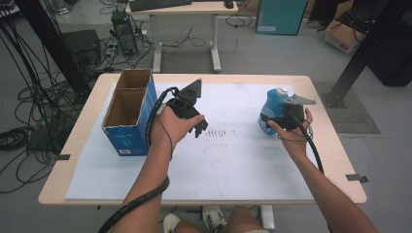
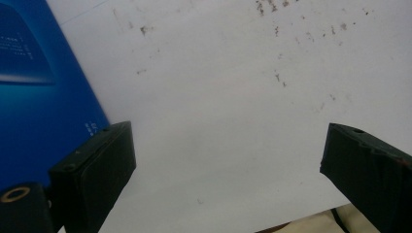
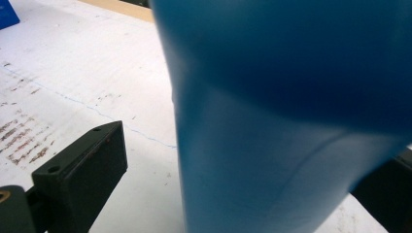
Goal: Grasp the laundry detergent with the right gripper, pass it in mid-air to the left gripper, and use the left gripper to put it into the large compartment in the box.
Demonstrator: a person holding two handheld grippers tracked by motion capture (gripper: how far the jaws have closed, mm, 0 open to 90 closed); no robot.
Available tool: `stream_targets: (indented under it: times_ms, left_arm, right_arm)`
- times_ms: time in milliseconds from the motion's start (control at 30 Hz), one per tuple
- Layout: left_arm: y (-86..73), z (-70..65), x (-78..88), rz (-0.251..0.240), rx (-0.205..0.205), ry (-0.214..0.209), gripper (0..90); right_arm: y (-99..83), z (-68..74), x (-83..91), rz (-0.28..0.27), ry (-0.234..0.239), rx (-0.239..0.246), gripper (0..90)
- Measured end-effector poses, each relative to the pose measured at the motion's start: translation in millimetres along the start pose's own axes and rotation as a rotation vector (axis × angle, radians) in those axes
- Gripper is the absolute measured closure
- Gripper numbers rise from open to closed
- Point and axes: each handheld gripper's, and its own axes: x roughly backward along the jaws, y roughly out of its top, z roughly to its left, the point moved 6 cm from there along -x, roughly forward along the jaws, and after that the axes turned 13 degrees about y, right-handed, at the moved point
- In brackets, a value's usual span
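Looming blue between the right gripper's (image 3: 233, 179) jaws, the blue bottle (image 3: 291, 121) is standing upright on the white sheet (image 3: 73, 73); the jaws are sitting spread on either side of it, one clearly apart from its wall, the other half hidden behind it. From above, this bottle (image 1: 273, 109) with its white cap is standing just ahead of that gripper (image 1: 272, 121). Away to its left, the left gripper (image 1: 199, 127) is hovering with jaws wide apart and empty, an open blue cardboard box (image 1: 127, 116) lying just beside it.
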Motion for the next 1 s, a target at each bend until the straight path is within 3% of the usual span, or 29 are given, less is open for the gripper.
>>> stream_targets:
  times_ms: [1000]
  left_arm:
    - [3.1, -0.3, 1.1, -0.014, 0.002, -0.001, 6.0]
  right_arm:
    - [-0.5, 0.4, -2.5, -0.009, -0.005, 0.011, 1.3]
